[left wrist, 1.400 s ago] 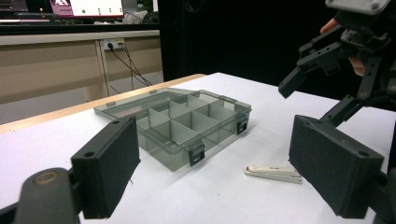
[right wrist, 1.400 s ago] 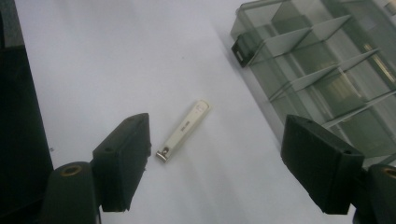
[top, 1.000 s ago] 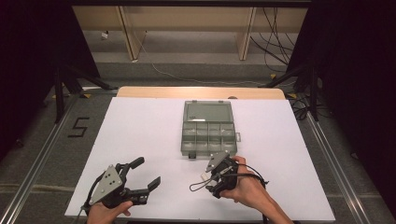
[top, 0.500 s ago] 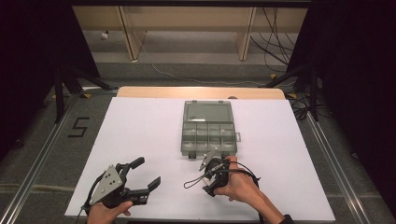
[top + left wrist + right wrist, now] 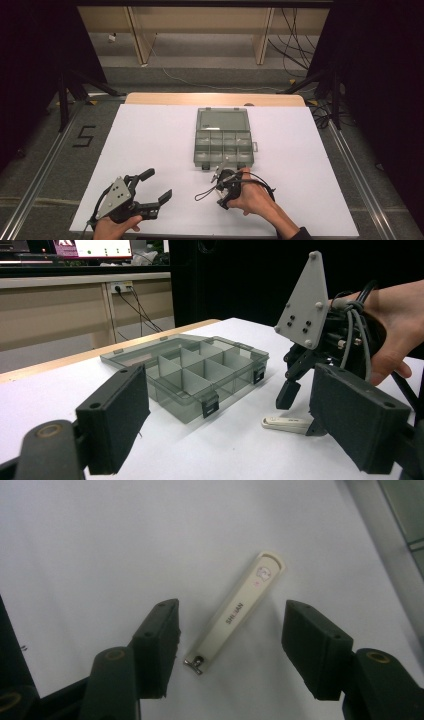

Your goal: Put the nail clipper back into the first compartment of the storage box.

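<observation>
A cream nail clipper (image 5: pixel 235 611) lies flat on the white table, just in front of the organizer box; it also shows in the left gripper view (image 5: pixel 284 423). My right gripper (image 5: pixel 231 630) points down over it, open, one jaw on each side of the clipper and neither touching it. From above, the right gripper (image 5: pixel 225 186) sits at the box's near edge, held by a hand. My left gripper (image 5: pixel 159 186) rests open near the table's front left with nothing between its jaws (image 5: pixel 235 415).
A clear grey organizer box (image 5: pixel 223 147) stands mid-table, lid (image 5: pixel 222 120) laid open flat behind it, its compartments (image 5: pixel 200 370) empty. The white sheet (image 5: pixel 150 135) has free room left and right of the box. The right gripper's cable (image 5: pixel 202 195) loops on the table.
The right gripper has shifted slightly left and tipped down over the clipper. The left gripper has stayed in place.
</observation>
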Demonstrator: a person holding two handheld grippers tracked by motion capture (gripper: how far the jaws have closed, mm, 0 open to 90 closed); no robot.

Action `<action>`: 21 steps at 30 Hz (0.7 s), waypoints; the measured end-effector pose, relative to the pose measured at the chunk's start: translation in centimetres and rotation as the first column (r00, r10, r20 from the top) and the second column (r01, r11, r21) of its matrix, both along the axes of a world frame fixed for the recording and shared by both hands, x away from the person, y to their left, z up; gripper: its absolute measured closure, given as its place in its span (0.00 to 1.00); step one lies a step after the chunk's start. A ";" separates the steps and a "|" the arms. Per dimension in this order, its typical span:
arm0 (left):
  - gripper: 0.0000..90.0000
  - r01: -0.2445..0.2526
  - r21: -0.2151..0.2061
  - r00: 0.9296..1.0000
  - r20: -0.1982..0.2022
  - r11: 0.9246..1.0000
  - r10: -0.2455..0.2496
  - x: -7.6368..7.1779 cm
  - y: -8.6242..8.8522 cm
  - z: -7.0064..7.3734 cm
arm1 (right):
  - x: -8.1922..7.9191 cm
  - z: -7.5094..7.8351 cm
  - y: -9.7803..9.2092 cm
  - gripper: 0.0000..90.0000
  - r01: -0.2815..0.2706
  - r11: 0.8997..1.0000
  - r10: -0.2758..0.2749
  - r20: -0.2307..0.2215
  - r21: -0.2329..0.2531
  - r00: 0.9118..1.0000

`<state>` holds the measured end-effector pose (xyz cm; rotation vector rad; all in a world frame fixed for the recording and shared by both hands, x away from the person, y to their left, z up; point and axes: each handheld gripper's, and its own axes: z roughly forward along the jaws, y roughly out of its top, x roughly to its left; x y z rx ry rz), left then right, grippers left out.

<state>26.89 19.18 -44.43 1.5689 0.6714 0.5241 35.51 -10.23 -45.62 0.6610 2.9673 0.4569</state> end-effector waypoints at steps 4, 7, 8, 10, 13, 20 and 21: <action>0.17 0.000 -0.001 1.000 -0.003 1.000 0.000 0.0 0.0 0.0 | 0.1 -0.2 0.1 0.50 -0.003 1.000 0.003 -0.025 -0.006 1.000; 0.17 0.002 -0.003 1.000 -0.001 1.000 -0.002 0.0 0.0 0.0 | 0.2 -0.3 0.2 0.53 -0.003 1.000 0.002 -0.037 -0.007 0.999; 0.17 0.002 -0.003 1.000 0.000 1.000 -0.002 0.0 0.0 0.0 | 0.2 -0.4 0.2 0.53 -0.003 1.000 0.002 -0.037 -0.009 0.999; 0.17 0.003 -0.002 1.000 0.001 1.000 -0.003 0.0 0.0 0.0 | 0.3 -0.4 0.3 0.54 0.001 1.000 -0.002 -0.038 -0.013 0.999; 0.17 0.003 -0.004 1.000 0.000 1.000 -0.003 0.0 0.0 0.0 | 0.4 -0.2 0.3 0.57 0.002 0.999 -0.003 -0.044 -0.032 0.999; 0.17 0.007 -0.001 1.000 -0.005 1.000 -0.007 -0.1 -0.1 0.0 | 0.3 -0.3 0.4 0.61 0.000 0.999 -0.001 -0.031 -0.034 1.000; 0.17 0.006 -0.002 1.000 -0.005 1.000 -0.006 -0.1 -0.1 0.0 | 0.3 -0.3 0.5 0.62 -0.006 0.999 0.005 -0.027 -0.037 1.000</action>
